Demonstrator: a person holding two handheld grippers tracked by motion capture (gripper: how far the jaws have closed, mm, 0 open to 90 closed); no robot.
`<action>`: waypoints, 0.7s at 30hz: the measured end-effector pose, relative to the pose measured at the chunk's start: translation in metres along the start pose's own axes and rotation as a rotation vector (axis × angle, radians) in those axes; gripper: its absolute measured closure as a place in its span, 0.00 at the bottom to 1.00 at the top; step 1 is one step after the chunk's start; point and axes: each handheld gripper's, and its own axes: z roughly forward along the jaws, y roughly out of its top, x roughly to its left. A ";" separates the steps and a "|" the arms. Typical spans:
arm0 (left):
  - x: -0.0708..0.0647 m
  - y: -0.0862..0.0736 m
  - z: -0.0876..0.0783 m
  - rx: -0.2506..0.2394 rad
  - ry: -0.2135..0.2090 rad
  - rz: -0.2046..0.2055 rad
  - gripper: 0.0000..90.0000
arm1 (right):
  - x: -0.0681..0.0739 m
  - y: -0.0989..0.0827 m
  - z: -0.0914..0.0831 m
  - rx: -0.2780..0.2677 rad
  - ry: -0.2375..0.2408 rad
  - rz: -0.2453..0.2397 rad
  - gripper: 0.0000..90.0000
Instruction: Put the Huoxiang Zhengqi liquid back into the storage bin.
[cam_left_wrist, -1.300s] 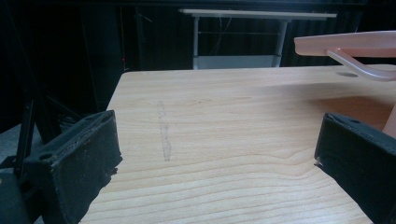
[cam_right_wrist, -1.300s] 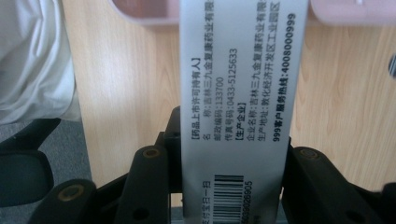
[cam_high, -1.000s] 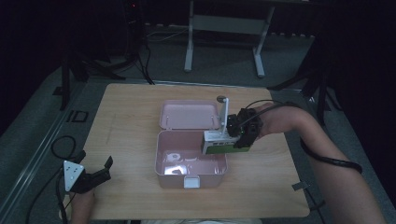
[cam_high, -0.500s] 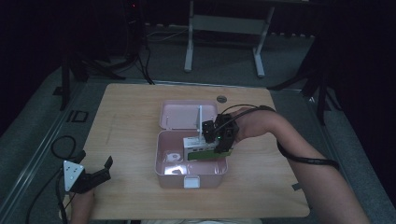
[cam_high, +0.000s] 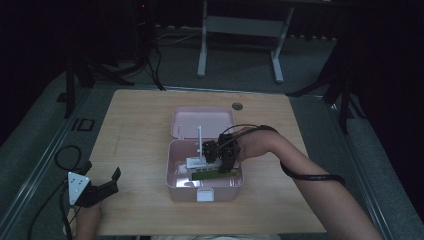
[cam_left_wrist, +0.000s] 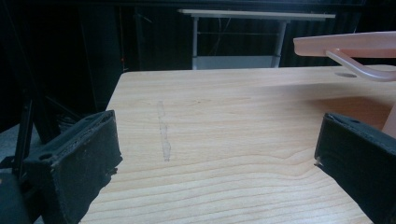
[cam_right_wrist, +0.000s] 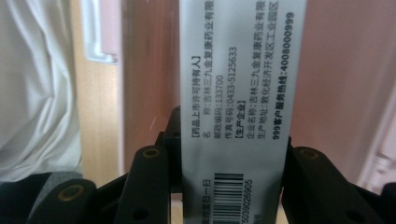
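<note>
An open pink case (cam_high: 180, 192) stands mid-table, its lid (cam_high: 202, 120) lying back behind it. My right gripper (cam_high: 220, 152) reaches into the case from the right, shut on a white and green medicine box (cam_high: 207, 175) held low inside. In the right gripper view the box's printed side with a barcode (cam_right_wrist: 243, 93) is clamped between both jaws of that gripper (cam_right_wrist: 229, 154), with the pink wall behind. My left gripper (cam_high: 103, 171) rests open near the table's front left corner, with nothing between its jaws (cam_left_wrist: 215, 154).
A thin white rod (cam_high: 199, 140) stands upright beside the right gripper. The case's lid and handle (cam_left_wrist: 355, 44) show at the left gripper view's upper right. The wooden table (cam_high: 140, 130) has a round hole (cam_high: 237, 105) near its far edge. A metal desk frame (cam_high: 240, 25) stands behind.
My right gripper has carried the medicine box leftward and down, from the case's right rim into its inside. The left gripper has stayed where it was.
</note>
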 end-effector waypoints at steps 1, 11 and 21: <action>0.000 0.000 0.000 -0.001 0.000 0.000 0.00 | -0.001 0.000 0.010 0.000 0.011 0.013 0.71; 0.000 0.000 0.000 0.000 0.001 0.002 0.00 | -0.006 0.000 0.051 0.006 0.061 0.051 0.71; 0.000 0.000 0.000 -0.001 0.000 0.005 0.00 | -0.009 0.000 0.078 0.014 0.075 0.082 0.71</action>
